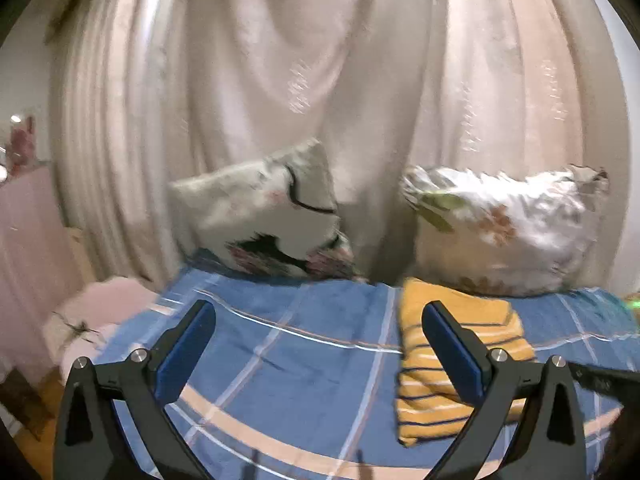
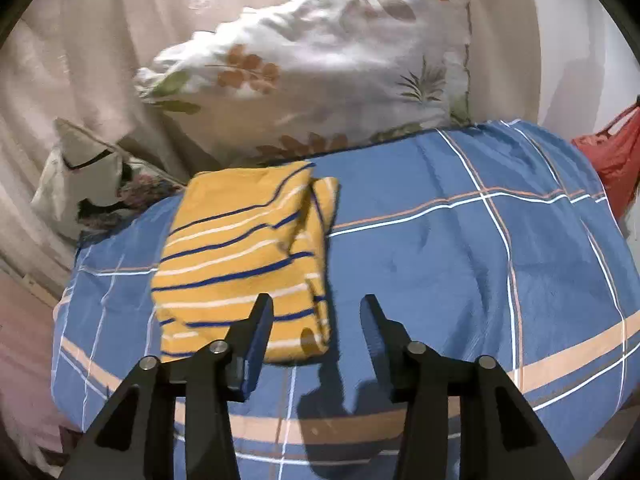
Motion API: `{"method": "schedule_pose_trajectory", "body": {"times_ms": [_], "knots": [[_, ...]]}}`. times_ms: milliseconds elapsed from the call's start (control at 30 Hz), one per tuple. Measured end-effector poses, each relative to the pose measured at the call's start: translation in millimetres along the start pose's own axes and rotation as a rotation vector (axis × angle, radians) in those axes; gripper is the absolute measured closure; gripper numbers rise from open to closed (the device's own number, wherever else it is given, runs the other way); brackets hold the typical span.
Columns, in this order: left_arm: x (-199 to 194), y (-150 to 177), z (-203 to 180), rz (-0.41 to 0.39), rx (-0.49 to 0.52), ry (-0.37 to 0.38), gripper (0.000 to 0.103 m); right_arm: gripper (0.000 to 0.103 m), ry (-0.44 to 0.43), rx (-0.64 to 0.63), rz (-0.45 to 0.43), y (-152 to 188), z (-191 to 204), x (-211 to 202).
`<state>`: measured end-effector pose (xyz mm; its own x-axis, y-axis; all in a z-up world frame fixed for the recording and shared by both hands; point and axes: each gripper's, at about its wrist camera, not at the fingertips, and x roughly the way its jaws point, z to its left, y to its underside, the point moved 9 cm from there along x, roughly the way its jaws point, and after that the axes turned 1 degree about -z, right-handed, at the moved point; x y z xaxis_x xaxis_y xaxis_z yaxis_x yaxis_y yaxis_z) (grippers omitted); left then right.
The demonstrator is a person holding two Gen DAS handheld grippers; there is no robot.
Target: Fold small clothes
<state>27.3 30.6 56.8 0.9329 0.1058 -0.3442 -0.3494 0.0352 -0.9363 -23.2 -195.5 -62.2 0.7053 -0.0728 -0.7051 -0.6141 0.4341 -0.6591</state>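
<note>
Pale curtains (image 1: pixel 280 60) back a bed's blue checked cover (image 2: pixel 440 240). Folded yellow striped garment (image 2: pixel 240 248) lies on it, near two pillows. Left gripper (image 1: pixel 318 312) and right gripper (image 2: pixel 316 304) both released, empty.

Both views motion-blurred; we can't read fabric detail on the curtain (image 1: pixel 280 80) ahead of the jaws. Left wrist view: the right finger (image 1: pixel 456 356) of the left gripper (image 1: pixel 318 314) hides part of the yellow striped garment (image 1: pixel 432 380), so its near edge beside that finger is unclear to us. Right wrist view: the red bag (image 2: pixel 616 160), far right of the jaws, is cut by the frame edge. The face-print cushion (image 2: pixel 92 192), left of the jaws, sits partly behind the blue plaid bedcover (image 2: pixel 440 240). The small pink items (image 1: pixel 20 140), far left, are too blurred to name.
</note>
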Motion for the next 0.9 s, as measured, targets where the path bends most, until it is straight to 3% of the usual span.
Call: {"method": "schedule_pose_trajectory", "body": {"times_ms": [67,200,400,633,900], "knots": [[0,1,-1,0.02,-0.003,-0.016,0.0,0.052,-0.004,-0.019,-0.002,8,7,-6],[15,28,-14,0.197,-0.056,0.106,0.0,0.051,0.013,-0.05,0.022,29,9,-2],[30,75,-36,0.374,-0.022,0.145,0.0,0.048,0.021,-0.093,0.078,58,10,7],[24,107,-56,0.464,-0.002,0.186,0.0,0.044,0.039,-0.146,0.082,65,12,9],[26,115,-64,0.498,0.003,0.212,0.0,0.044,0.059,-0.19,0.08,63,16,13]]}}
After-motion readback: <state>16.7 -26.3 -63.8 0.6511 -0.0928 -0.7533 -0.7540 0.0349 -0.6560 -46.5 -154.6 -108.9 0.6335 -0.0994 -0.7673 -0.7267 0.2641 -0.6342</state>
